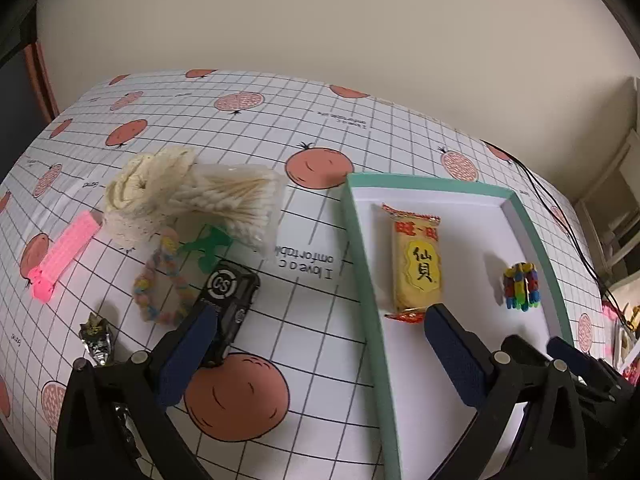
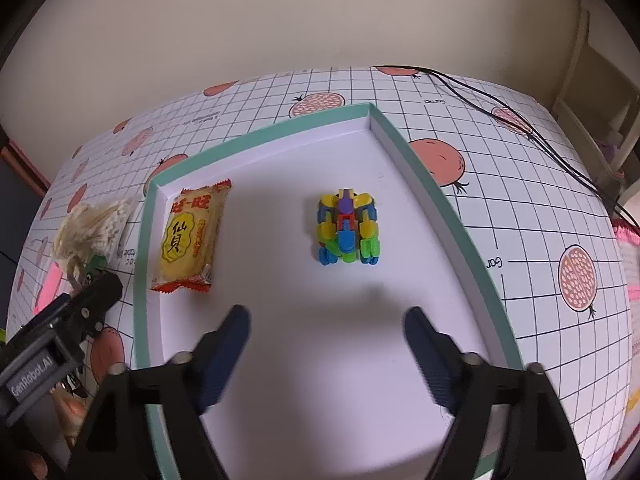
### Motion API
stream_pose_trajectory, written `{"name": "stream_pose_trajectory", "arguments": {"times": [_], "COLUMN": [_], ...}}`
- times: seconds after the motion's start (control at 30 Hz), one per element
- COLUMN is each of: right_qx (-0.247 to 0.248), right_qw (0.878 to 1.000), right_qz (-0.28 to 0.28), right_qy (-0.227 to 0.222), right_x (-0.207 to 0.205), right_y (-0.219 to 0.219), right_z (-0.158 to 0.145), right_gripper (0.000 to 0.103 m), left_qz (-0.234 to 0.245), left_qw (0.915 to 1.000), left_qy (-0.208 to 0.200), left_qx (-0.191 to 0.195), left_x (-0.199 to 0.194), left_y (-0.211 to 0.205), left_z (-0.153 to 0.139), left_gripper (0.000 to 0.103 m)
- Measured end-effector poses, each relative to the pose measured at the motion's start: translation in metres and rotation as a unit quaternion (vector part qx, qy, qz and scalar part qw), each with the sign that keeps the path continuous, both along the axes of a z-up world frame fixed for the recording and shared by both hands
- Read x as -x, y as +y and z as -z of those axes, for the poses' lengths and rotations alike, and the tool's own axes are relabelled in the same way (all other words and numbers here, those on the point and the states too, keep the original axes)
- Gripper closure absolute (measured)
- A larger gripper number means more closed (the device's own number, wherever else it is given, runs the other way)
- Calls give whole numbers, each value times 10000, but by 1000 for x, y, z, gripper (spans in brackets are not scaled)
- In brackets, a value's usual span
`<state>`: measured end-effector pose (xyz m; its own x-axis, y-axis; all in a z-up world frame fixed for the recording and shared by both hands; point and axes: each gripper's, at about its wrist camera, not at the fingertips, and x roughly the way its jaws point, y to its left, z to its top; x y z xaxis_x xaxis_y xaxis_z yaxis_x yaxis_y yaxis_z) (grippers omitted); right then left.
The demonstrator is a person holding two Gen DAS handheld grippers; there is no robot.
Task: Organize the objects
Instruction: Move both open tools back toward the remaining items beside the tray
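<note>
A teal-rimmed white tray (image 1: 362, 264) (image 2: 404, 148) holds a yellow cracker packet (image 1: 416, 266) (image 2: 190, 236) and a colourful block toy (image 1: 521, 286) (image 2: 348, 232). Left of the tray on the table lie a black toy car (image 1: 230, 300), a pastel braided hair band (image 1: 160, 280), a green clip (image 1: 208, 246), a box of cotton swabs (image 1: 236, 204) (image 2: 114, 220), cream lace (image 1: 140, 188), a pink clip (image 1: 66, 254) and a small metal piece (image 1: 96, 338). My left gripper (image 1: 320, 316) is open, straddling the tray's left rim, its left finger beside the car. My right gripper (image 2: 328, 316) is open above the tray floor, holding nothing.
The table carries a grid cloth (image 1: 308, 320) with orange fruit prints. Black cables (image 2: 520, 128) run over its far right corner. Pink items (image 2: 630, 264) lie at the right edge. A beige wall stands behind. The left gripper's body (image 2: 52, 344) shows in the right wrist view.
</note>
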<state>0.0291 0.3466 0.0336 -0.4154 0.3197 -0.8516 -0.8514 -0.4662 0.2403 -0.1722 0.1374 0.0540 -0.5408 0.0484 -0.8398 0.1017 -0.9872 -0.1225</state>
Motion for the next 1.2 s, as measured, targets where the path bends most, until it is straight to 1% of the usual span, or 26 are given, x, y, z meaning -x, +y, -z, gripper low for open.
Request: {"name": "stream_pose_trajectory", "arguments": {"times": [0.1, 0.63, 0.7, 0.77, 0.83, 0.93, 1.03, 1.1, 1.2], "right_qx": [-55, -79, -88, -79, -102, -235, -291, -339, -416], "right_qw": [10000, 9999, 9999, 9999, 9998, 9996, 9994, 9992, 9988], "right_qz": [6, 73, 100, 128, 147, 177, 149, 125, 33], "right_qy": [31, 8, -12, -15, 45, 58, 136, 196, 267], "right_x": [1, 1, 0, -2, -3, -4, -3, -1, 5], "right_y": [-1, -2, -3, -4, -6, -11, -18, -23, -33], "right_z": [-2, -3, -5, -7, -11, -21, -32, -39, -49], "right_gripper": [0, 0, 0, 0, 0, 0, 0, 0, 0], "left_qz": [-63, -58, -81, -121, -126, -135, -170, -234, -344], "left_qw": [10000, 10000, 9999, 9996, 9992, 9990, 9984, 9974, 9965], "left_qy": [20, 42, 65, 94, 127, 222, 293, 348, 397], "left_qx": [-23, -52, -111, -248, -368, -354, -457, -586, -655], "left_x": [1, -1, -2, -3, -5, -9, -15, -19, -26], "left_y": [-3, -7, -9, -13, -17, -23, -35, -46, -62], "left_z": [-1, -4, -6, -9, -13, -22, -31, -38, -44], "left_gripper": [0, 0, 0, 0, 0, 0, 0, 0, 0]}}
